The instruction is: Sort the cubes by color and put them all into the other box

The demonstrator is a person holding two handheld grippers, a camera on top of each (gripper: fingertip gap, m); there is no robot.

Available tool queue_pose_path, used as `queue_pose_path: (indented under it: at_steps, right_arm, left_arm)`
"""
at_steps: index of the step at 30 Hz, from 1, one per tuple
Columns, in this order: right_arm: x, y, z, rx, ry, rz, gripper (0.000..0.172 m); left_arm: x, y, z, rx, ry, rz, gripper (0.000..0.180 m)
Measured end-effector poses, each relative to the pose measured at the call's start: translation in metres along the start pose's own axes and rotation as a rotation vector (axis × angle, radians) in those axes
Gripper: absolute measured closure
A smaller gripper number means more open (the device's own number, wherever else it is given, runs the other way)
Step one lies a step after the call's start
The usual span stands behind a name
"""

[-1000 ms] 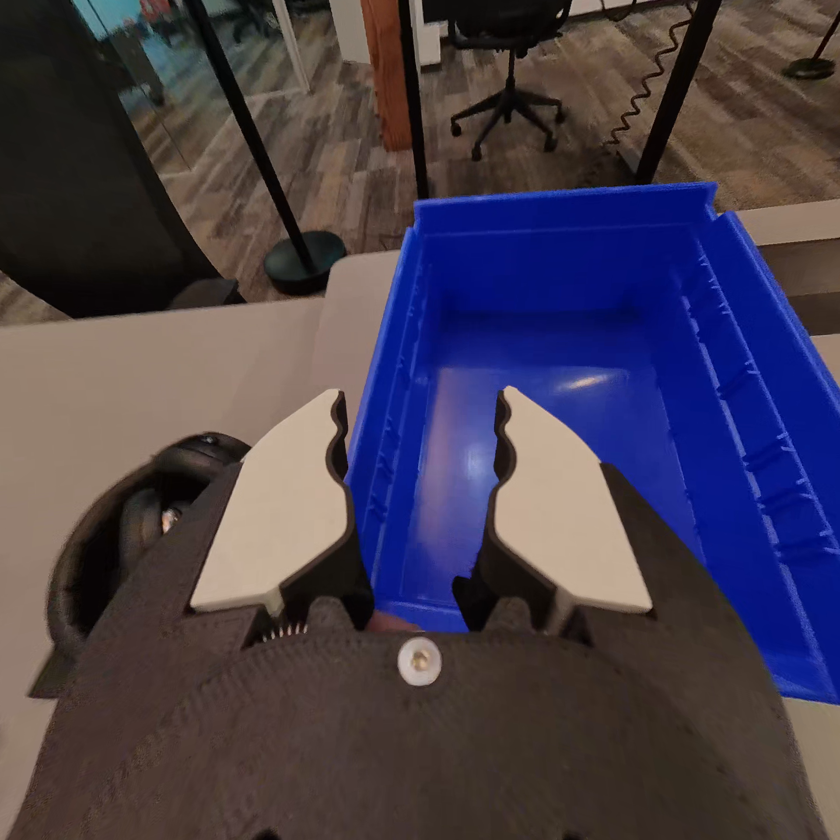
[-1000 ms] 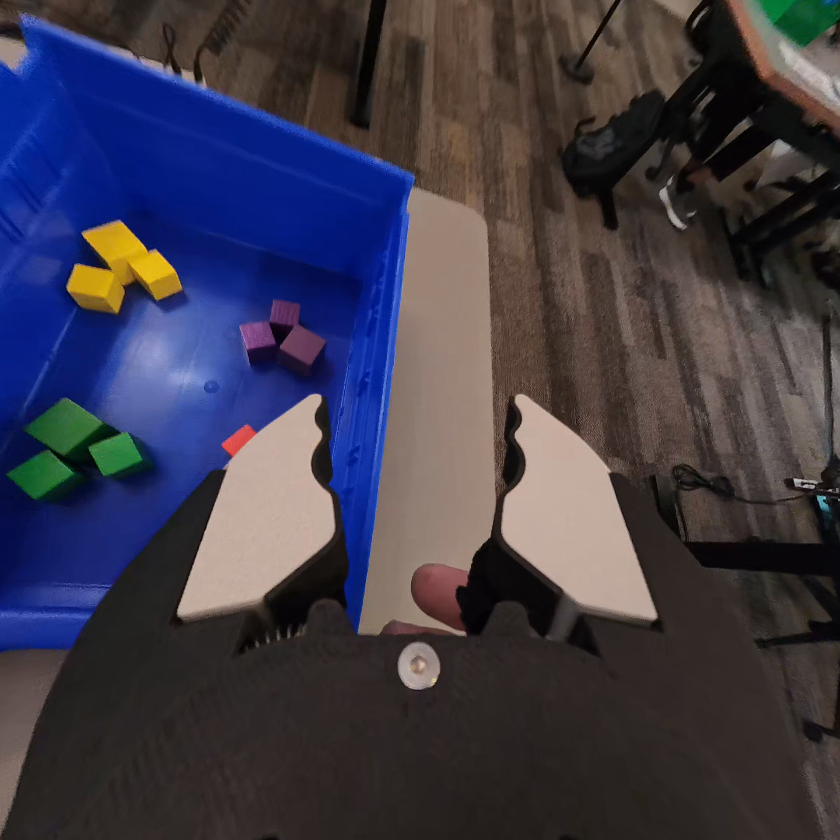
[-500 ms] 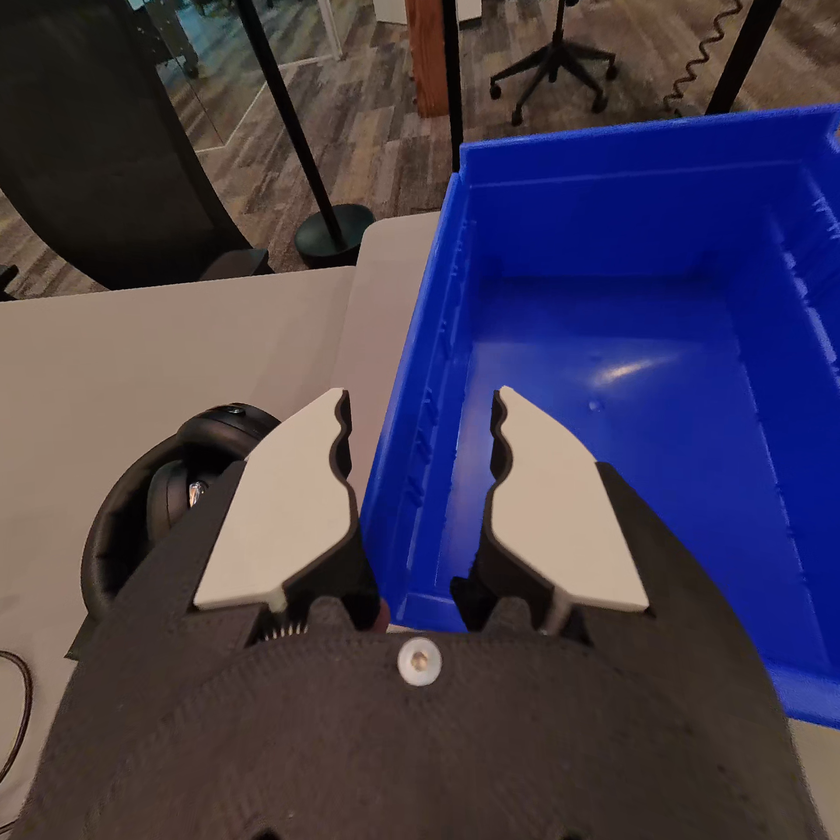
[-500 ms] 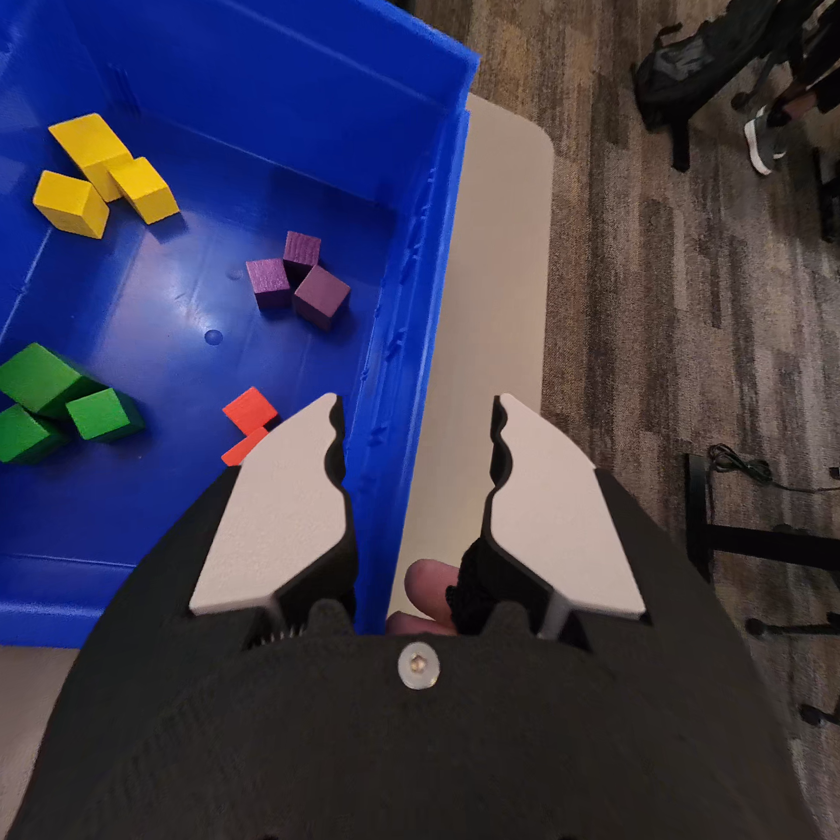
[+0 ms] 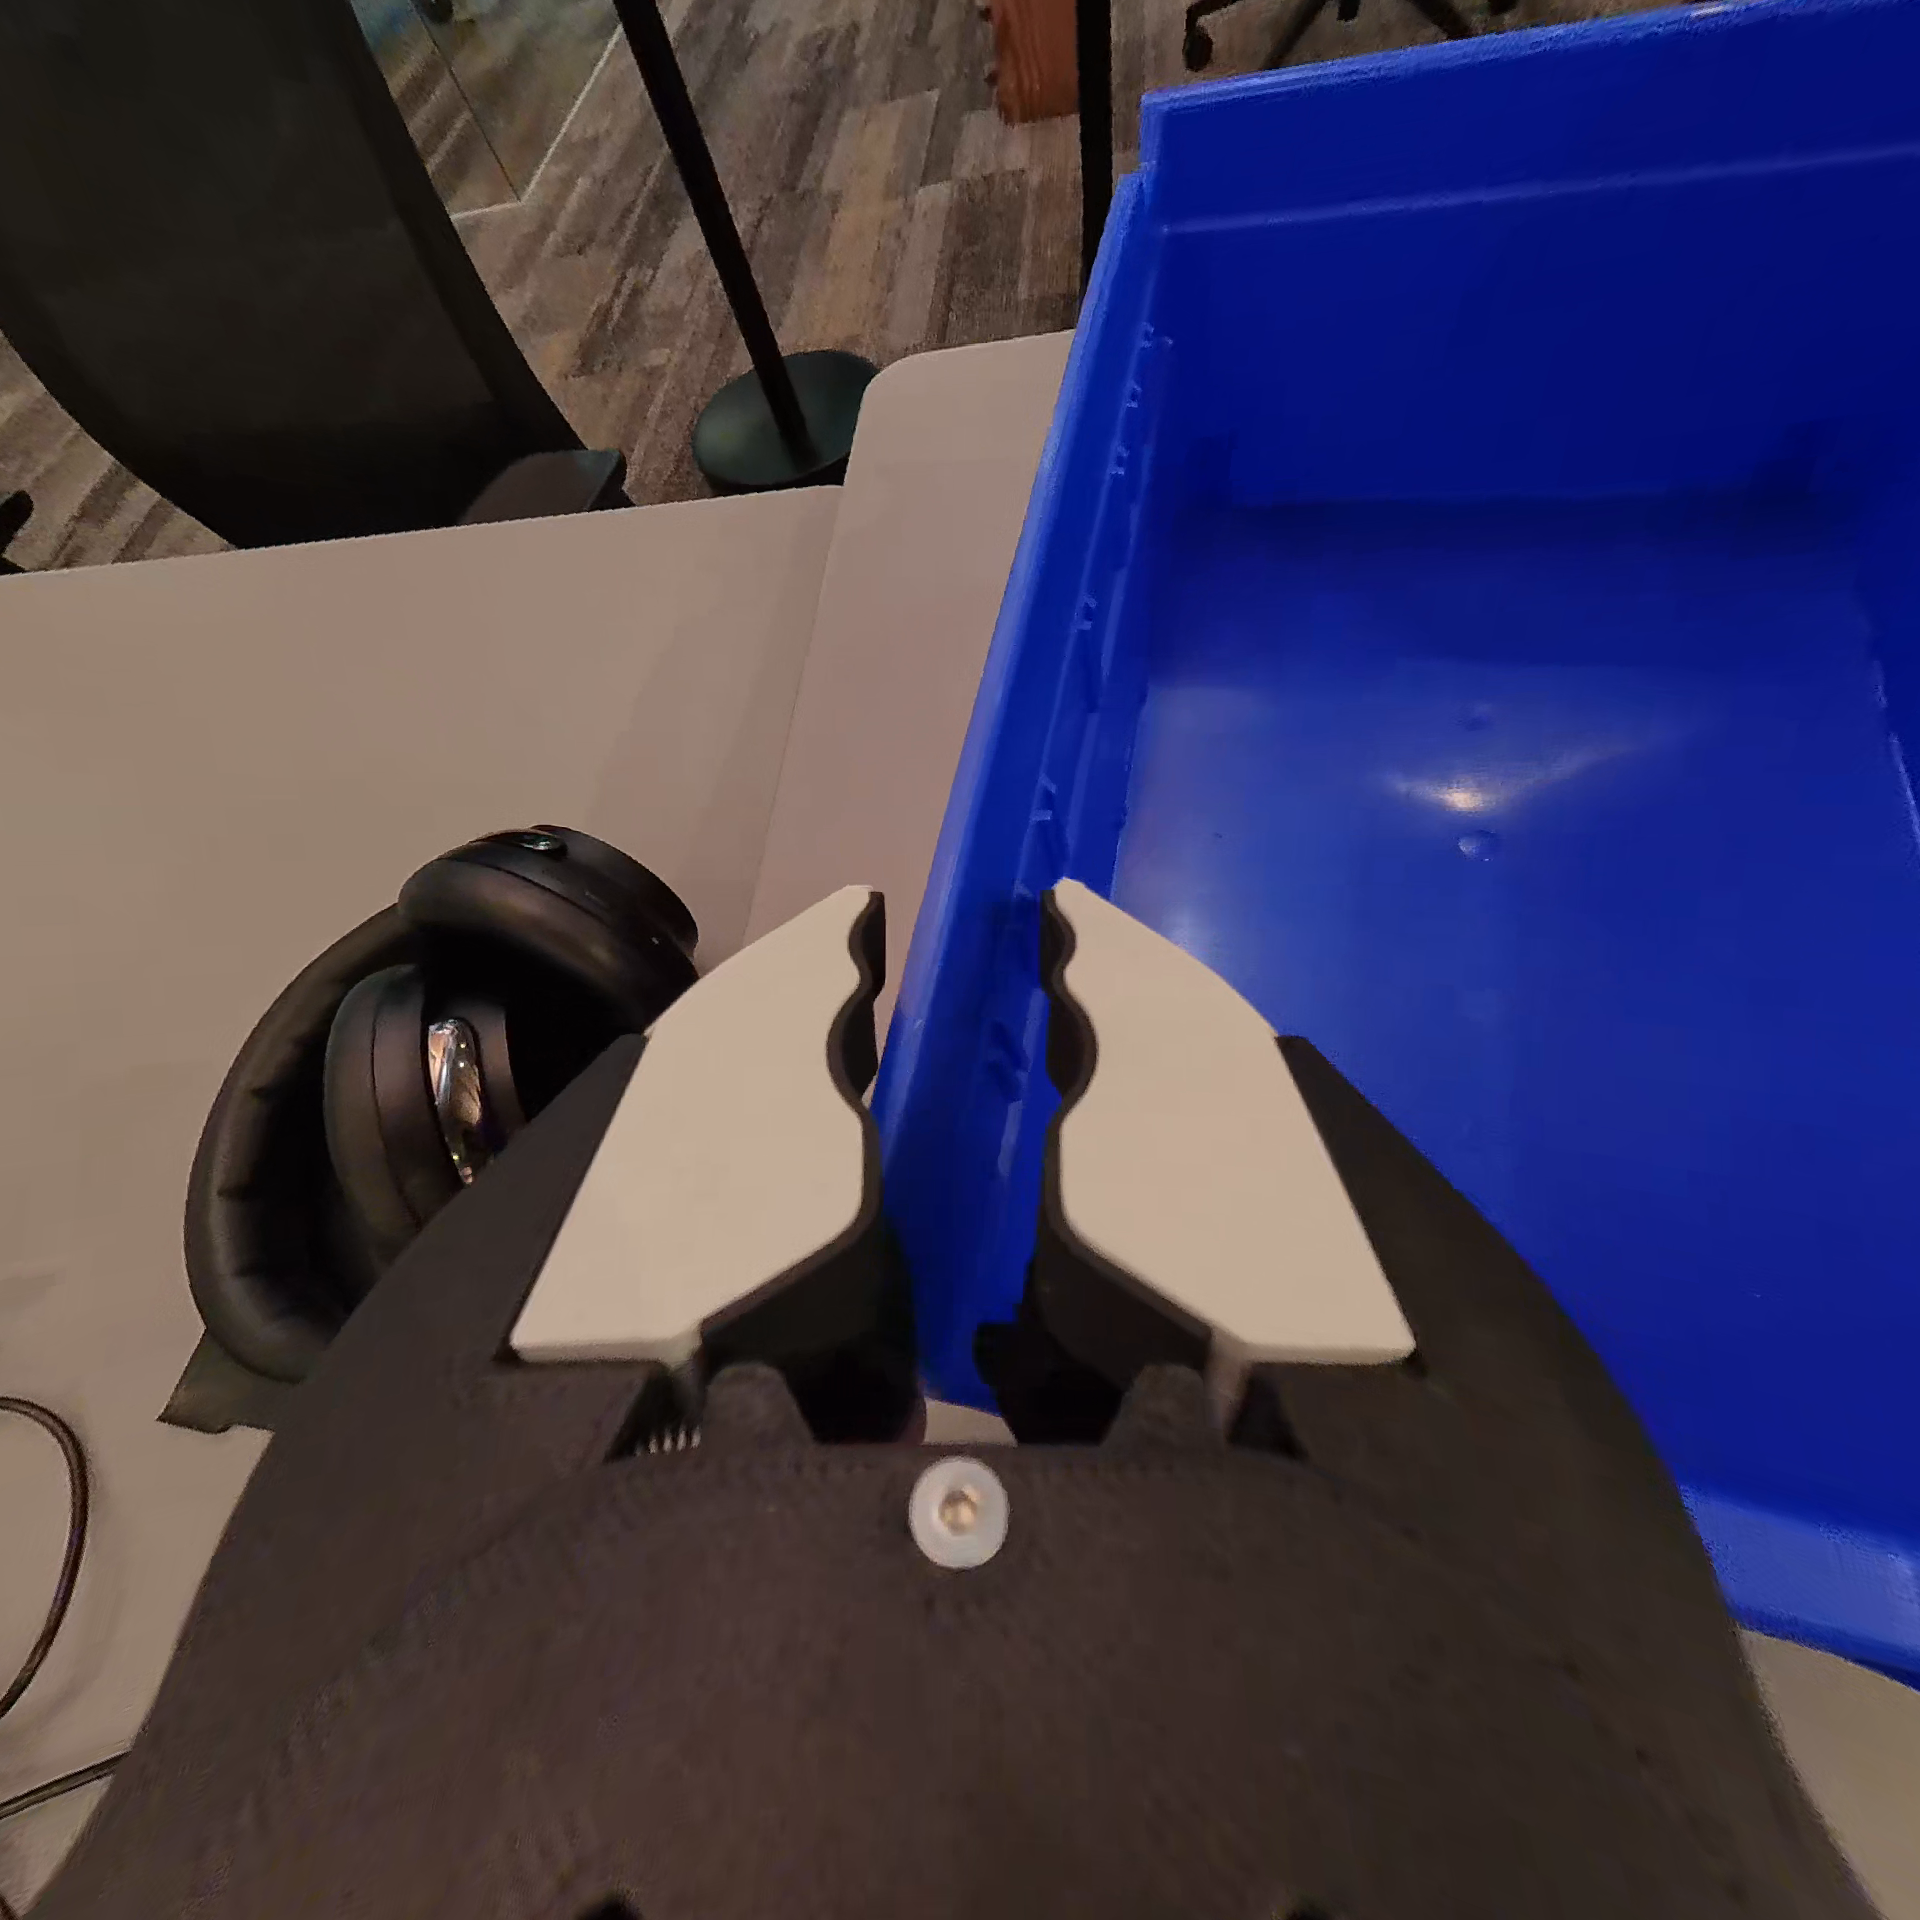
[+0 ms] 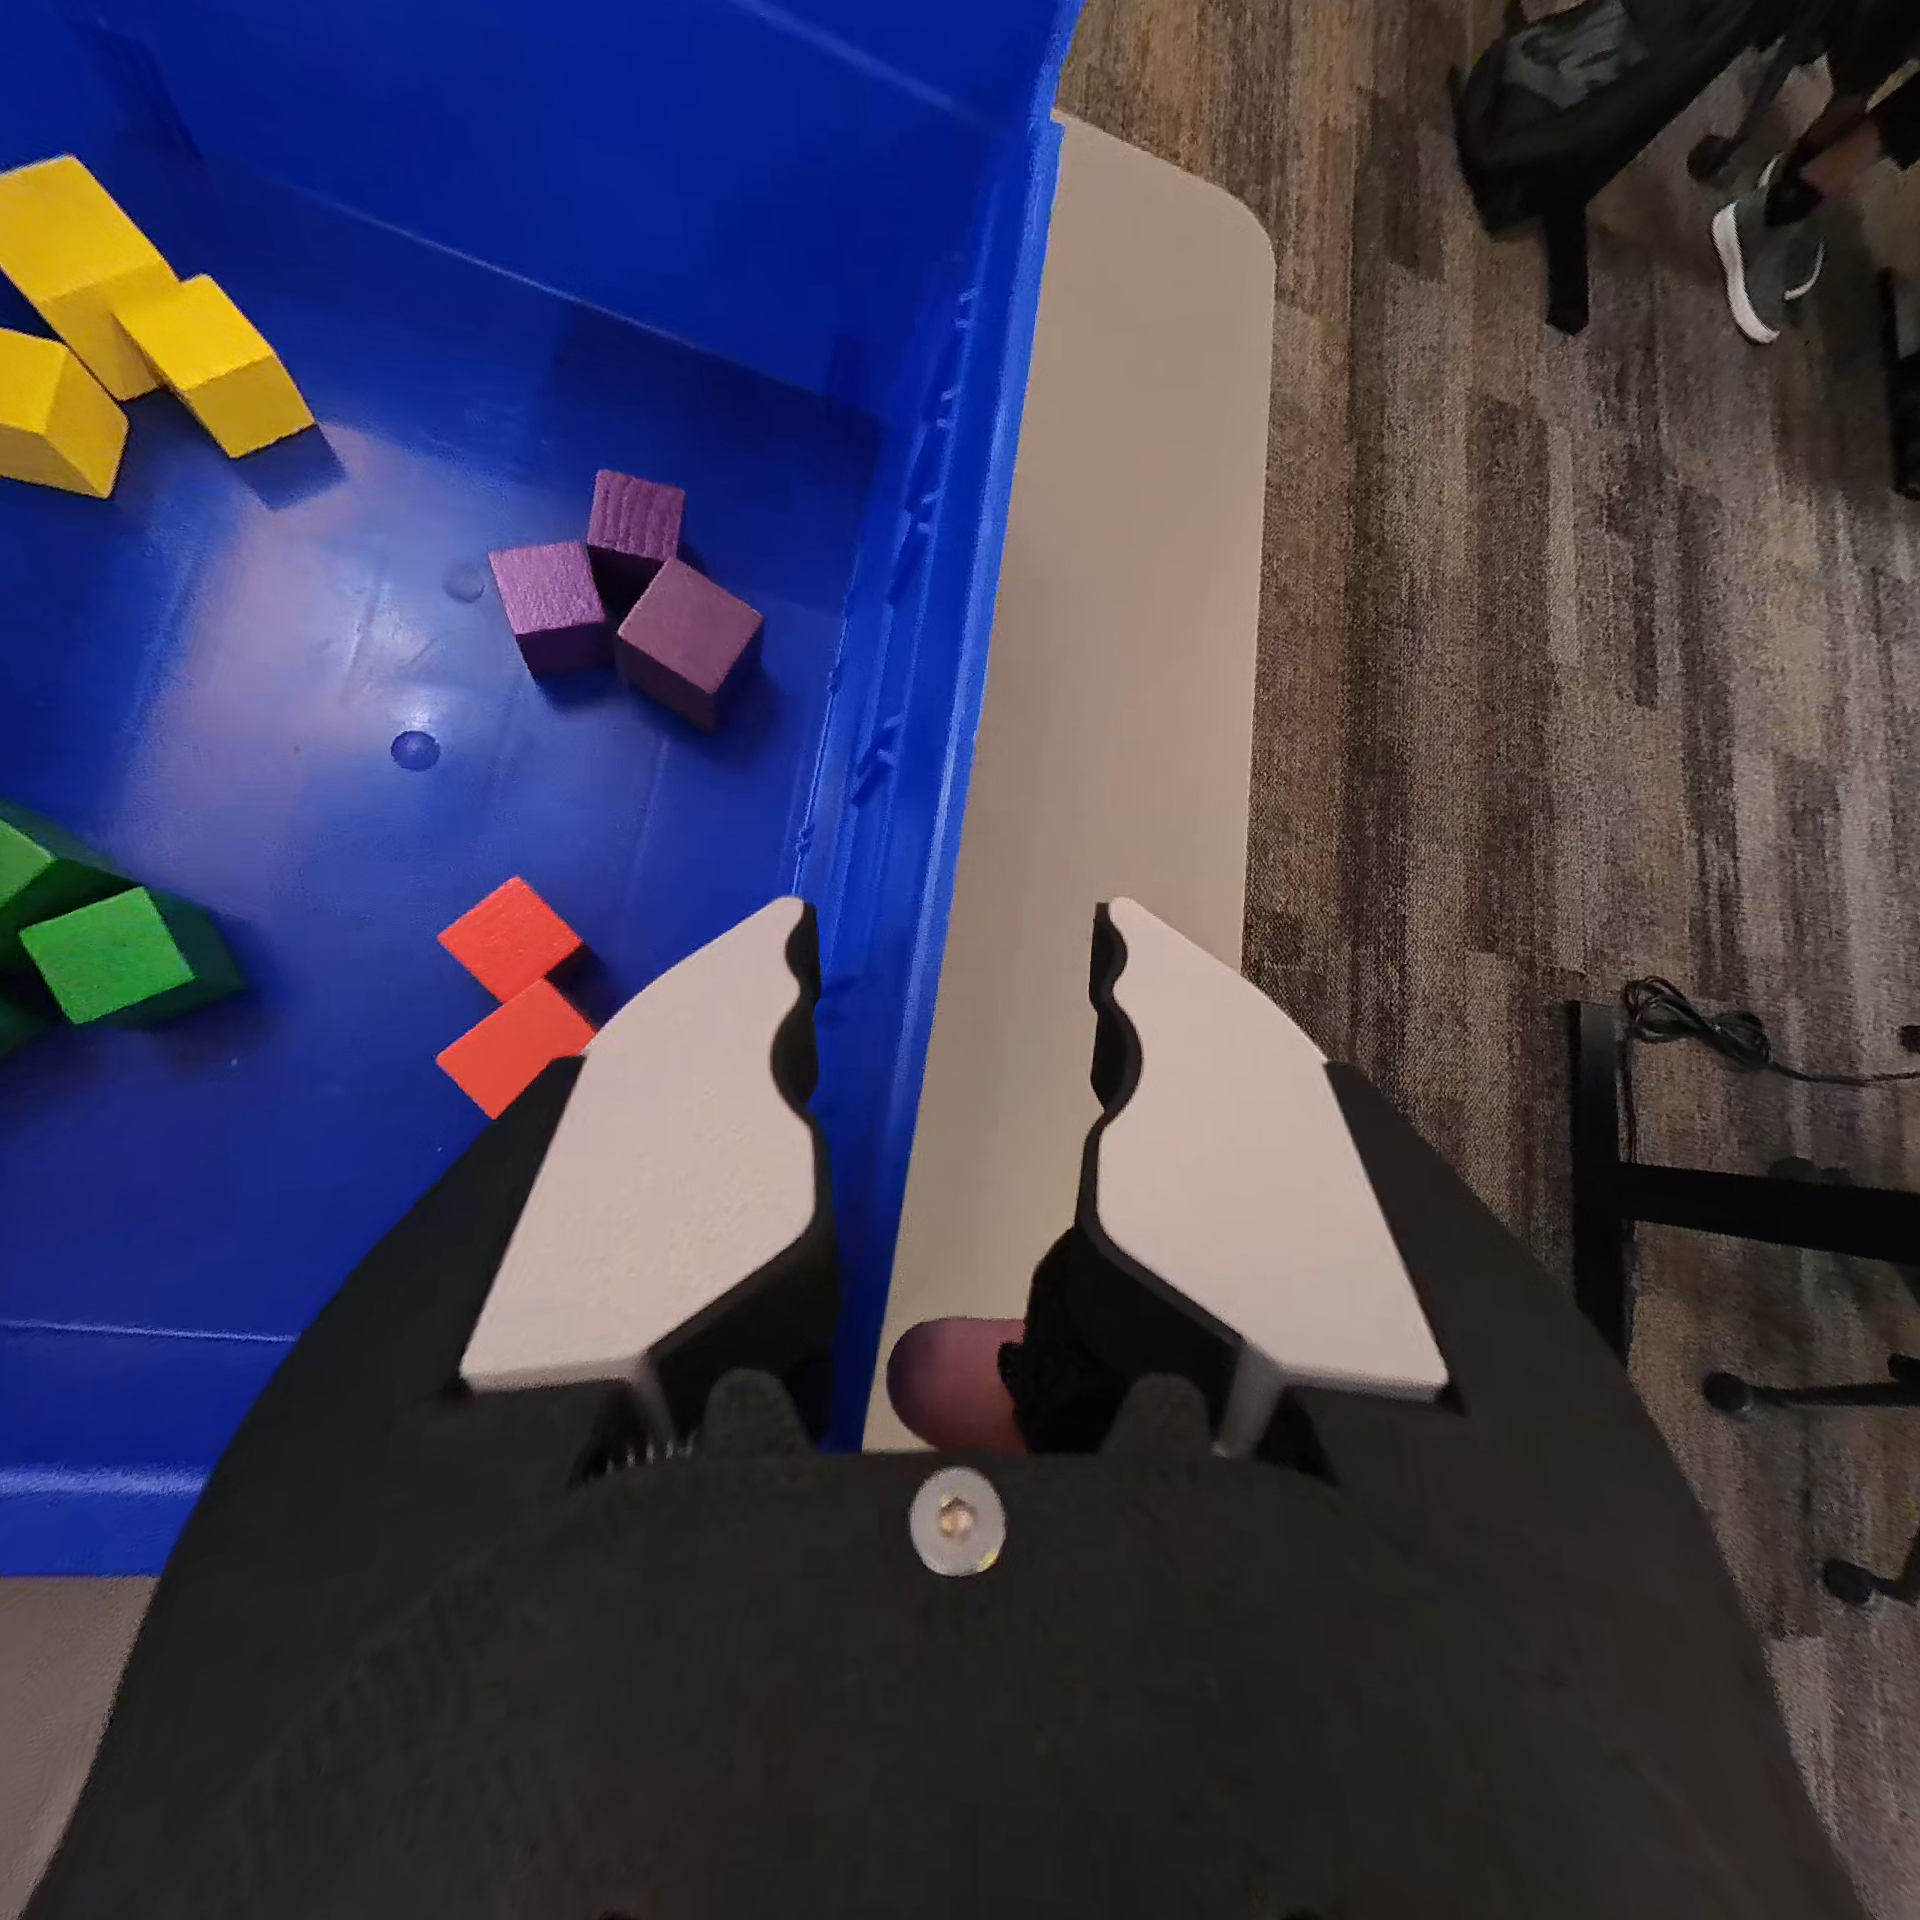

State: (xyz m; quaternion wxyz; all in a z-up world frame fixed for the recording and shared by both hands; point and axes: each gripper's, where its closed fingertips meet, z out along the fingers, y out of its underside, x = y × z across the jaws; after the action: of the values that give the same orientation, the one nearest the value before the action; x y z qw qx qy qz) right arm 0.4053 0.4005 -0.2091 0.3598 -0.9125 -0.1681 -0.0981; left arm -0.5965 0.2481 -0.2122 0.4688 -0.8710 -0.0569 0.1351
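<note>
Cubes (image 6: 634, 613): grouped by colour in the box (image 6: 914, 582) at left of frame; sorting judged done
Left gripper (image 5: 961, 914): box wall (image 5: 997, 997) straddled; pinch could not be told
Right gripper (image 6: 951, 920): spread astride the wall

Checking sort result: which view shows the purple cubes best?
Right wrist view. The three purple cubes sit clustered and unobstructed on the floor of the blue box, near its right wall. The left wrist view shows none of them, only an empty blue box.
</note>
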Motion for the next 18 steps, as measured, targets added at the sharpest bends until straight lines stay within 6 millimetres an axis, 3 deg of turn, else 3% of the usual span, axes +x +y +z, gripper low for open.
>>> queue_pose_path:
  at_steps: [6, 11, 18]
  right_arm:
    - [0.001, 0.001, 0.003, 0.015, -0.022, 0.045, 0.121]
    - [-0.014, 0.015, 0.010, -0.069, -0.099, 0.025, 0.130]
    - [-0.024, 0.014, 0.009, -0.072, -0.163, 0.020, 0.146]
  left_arm:
    - [-0.001, 0.002, 0.003, 0.019, 0.030, -0.046, 0.153]
    - [0.000, 0.003, 0.003, 0.006, 0.040, -0.028, 0.154]
    - [0.002, 0.002, 0.004, 0.007, 0.047, 0.027, 0.157]
